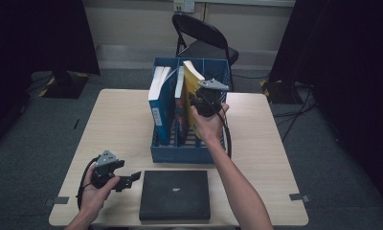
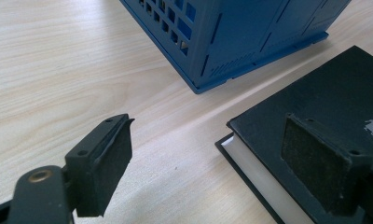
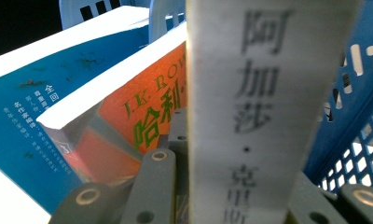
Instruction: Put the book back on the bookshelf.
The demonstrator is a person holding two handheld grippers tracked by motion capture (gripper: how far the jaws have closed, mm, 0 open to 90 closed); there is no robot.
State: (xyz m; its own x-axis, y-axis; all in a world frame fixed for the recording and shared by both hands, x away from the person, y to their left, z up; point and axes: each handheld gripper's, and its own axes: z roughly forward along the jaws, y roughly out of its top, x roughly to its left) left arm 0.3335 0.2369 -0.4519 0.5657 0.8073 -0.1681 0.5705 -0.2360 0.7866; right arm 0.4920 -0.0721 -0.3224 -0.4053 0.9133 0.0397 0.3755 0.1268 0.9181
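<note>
A blue slotted book rack (image 1: 180,148) stands in the middle of the table with several upright books. My right gripper (image 1: 205,101) is over its right slot, shut on a yellow-covered book (image 1: 191,76) that leans in the rack. In the right gripper view the jaws clamp that book's pale spine (image 3: 250,93), printed with dark characters, beside an orange book (image 3: 142,116) and a teal book (image 3: 31,107). My left gripper (image 1: 128,181) rests low at the front left, open, with nothing between its pads (image 2: 107,158). A black hardcover (image 2: 324,98) lies flat just right of it.
The black hardcover (image 1: 175,194) lies at the table's front edge, before the rack (image 2: 240,37). Bare wood (image 1: 118,124) stretches left of the rack, and more (image 1: 261,134) to its right. A black folding chair (image 1: 204,38) stands behind the table.
</note>
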